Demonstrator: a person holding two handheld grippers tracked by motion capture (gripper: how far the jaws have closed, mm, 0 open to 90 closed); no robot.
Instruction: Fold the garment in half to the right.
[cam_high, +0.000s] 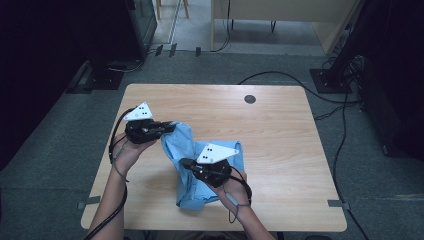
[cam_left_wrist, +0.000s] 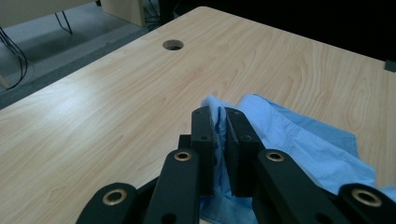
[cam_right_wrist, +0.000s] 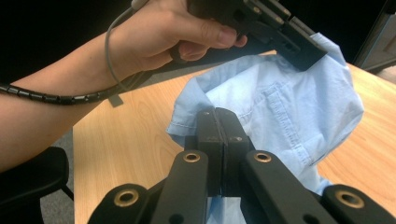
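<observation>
Wood-grain counter (cam_high: 280, 130) carries a light blue shirt (cam_high: 227, 150), partly lifted and partly lying near its middle. At the left, the left hand (cam_high: 127, 152) holds the left gripper (cam_high: 170, 127) above the counter, its tip at the shirt's far-left edge. In the left gripper view, the jaws are clenched on a raised fold of the shirt (cam_left_wrist: 289, 135), with cloth pinched between the pads. A round hole (cam_high: 250, 99) sits in the counter toward the far edge, right of the left gripper.

Right of the left gripper and nearer, the right gripper (cam_high: 184, 162) is held by the right hand (cam_high: 235, 192) over the shirt's near part. In the right gripper view, its jaws are pressed fully together on the shirt's collar edge (cam_right_wrist: 187, 123). The shirt hangs stretched between the two grippers, and its lower part rests on the counter near the right hand. Cables (cam_high: 117, 210) trail from both grippers along the forearms.
</observation>
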